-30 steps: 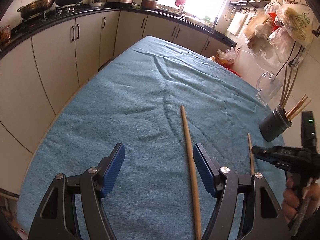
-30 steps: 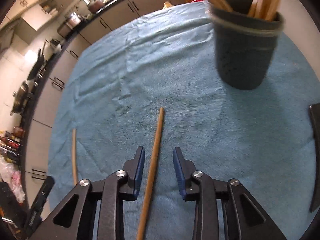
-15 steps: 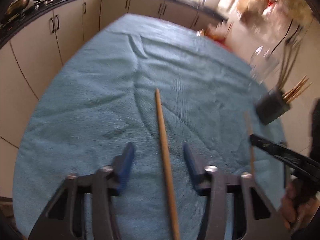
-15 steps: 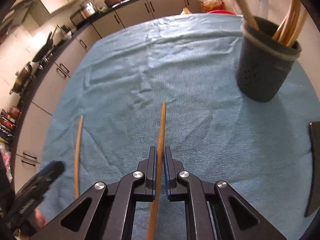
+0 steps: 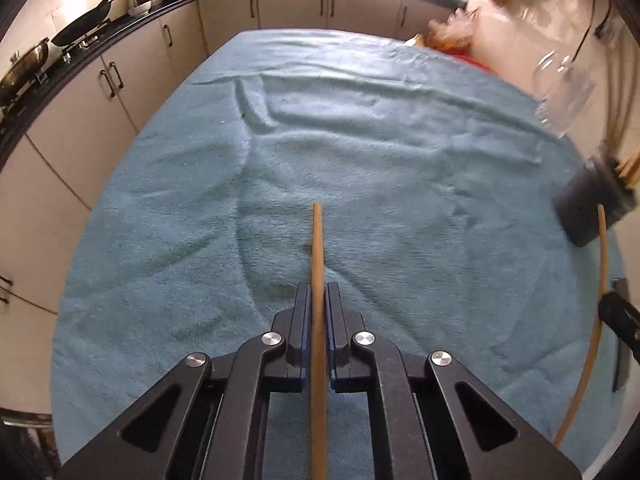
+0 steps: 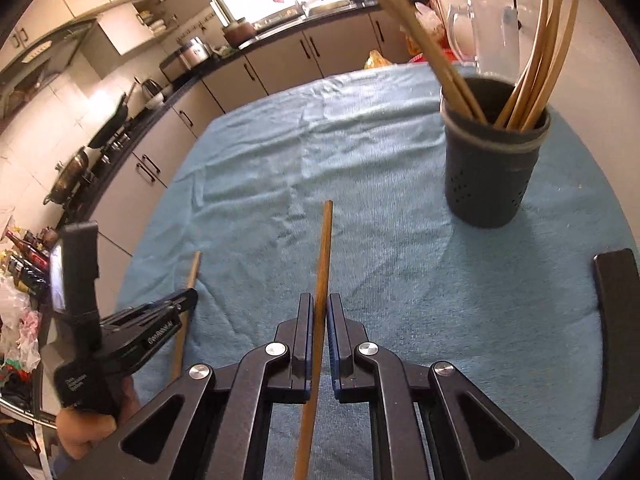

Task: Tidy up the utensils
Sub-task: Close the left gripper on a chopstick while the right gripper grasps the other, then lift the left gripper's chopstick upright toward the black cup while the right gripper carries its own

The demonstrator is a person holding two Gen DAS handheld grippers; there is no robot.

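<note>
left gripper: jaws have just closed, clenched on a chopstick over the blue cloth | right gripper: grasping another chopstick | holder: far right, upright, chopsticks inside

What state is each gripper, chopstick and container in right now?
Left gripper: shut on a wooden chopstick.
Right gripper: shut on a second wooden chopstick.
Dark perforated holder: upright, holding chopsticks.
Clear glass jug: upright; contents unclear.
</note>
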